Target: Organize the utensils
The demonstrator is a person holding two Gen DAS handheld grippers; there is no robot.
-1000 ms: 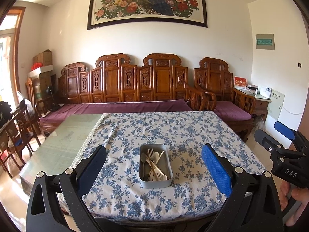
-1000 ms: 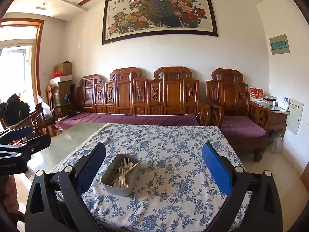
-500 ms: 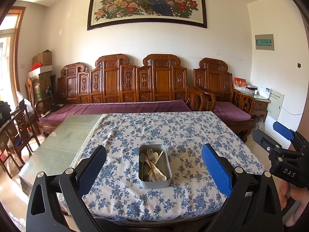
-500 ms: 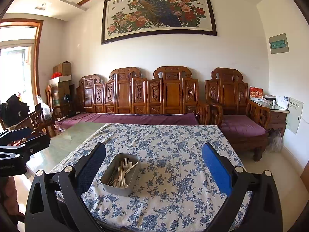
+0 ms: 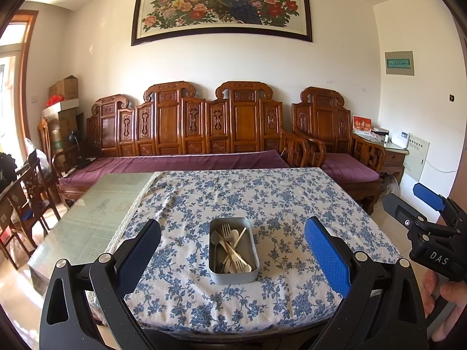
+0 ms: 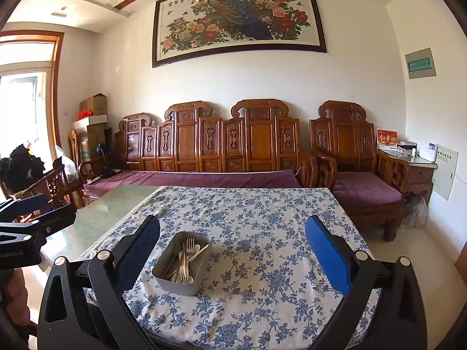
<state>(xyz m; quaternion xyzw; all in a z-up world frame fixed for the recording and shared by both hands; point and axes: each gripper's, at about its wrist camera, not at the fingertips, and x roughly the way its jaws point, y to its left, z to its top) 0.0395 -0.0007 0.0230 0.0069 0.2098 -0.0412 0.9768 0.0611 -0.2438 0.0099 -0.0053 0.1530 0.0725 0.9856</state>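
A grey metal tray (image 5: 233, 275) sits on the blue-flowered tablecloth near the table's front edge. It holds several pale forks and spoons (image 5: 230, 246) in a loose pile. My left gripper (image 5: 232, 250) is open and empty, held short of the table, with the tray centred between its fingers. My right gripper (image 6: 232, 250) is open and empty too, also short of the table; the tray (image 6: 181, 284) with its utensils (image 6: 185, 258) lies ahead and left, near its left finger. The right gripper also shows in the left wrist view (image 5: 423, 215), at the far right.
The tablecloth (image 5: 262, 201) covers the right part of the table; bare green glass (image 5: 96, 207) shows on the left. A carved wooden sofa (image 5: 204, 134) with purple cushions stands behind. Wooden chairs (image 5: 26, 195) stand at the left, a side cabinet (image 5: 391, 151) at the right.
Both grippers have drifted very slightly; the tray sits a touch lower and closer in the left wrist view. Nothing was taken hold of or let go.
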